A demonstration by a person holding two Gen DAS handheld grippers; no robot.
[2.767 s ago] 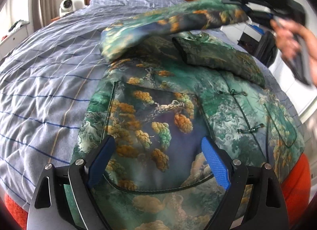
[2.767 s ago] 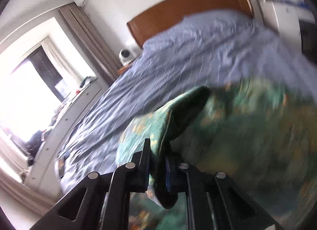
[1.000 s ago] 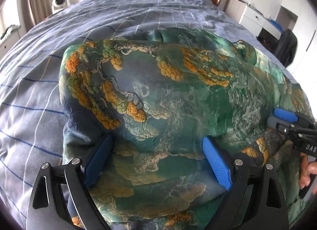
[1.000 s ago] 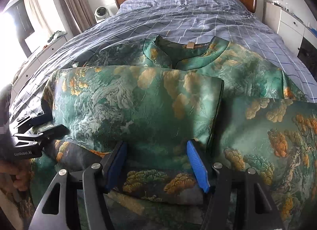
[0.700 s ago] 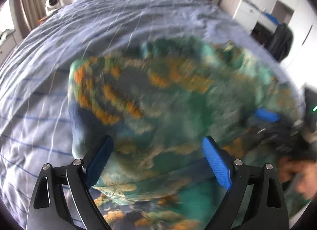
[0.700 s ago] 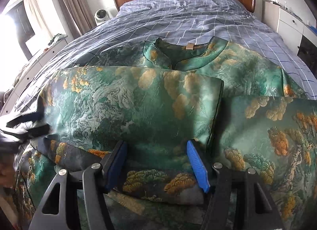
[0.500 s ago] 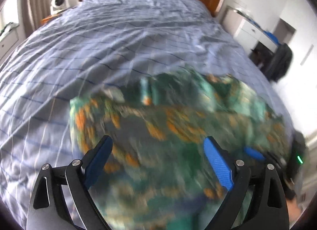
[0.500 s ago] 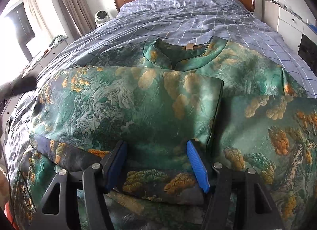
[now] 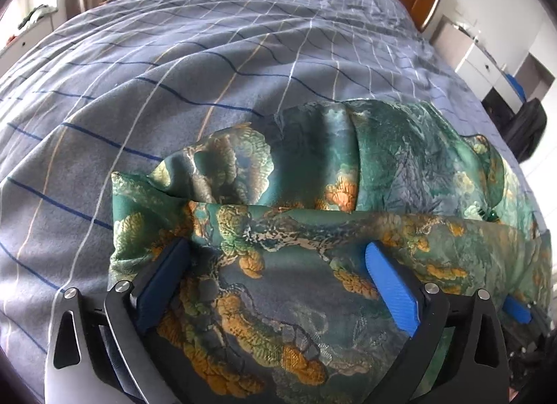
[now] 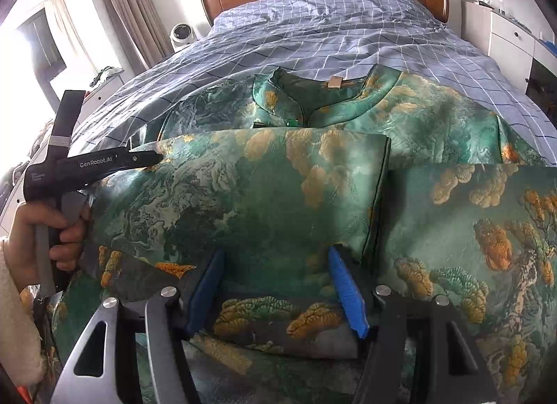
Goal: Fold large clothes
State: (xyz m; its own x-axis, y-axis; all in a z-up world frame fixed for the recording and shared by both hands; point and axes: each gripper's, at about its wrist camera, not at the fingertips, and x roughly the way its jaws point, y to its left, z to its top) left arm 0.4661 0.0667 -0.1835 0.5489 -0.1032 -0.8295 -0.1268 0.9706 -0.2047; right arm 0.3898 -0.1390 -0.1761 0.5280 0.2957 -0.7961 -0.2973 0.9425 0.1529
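My left gripper point(image 9: 275, 282) had swung onto the jacket point(image 10: 278, 188)'s folded edge; both it and the right gripper point(image 10: 275, 292) hovered wide apart, empty, over brocade.

Jacket point(image 10: 271, 195) hem: cut off by the lower edge in both views.
Bed point(image 9: 243, 55) under the jacket: hidden by the cloth.
Right gripper point(image 9: 518, 310) in the left view: only one blue tip shows.
Items on the dresser point(image 10: 511, 38): too small to tell.
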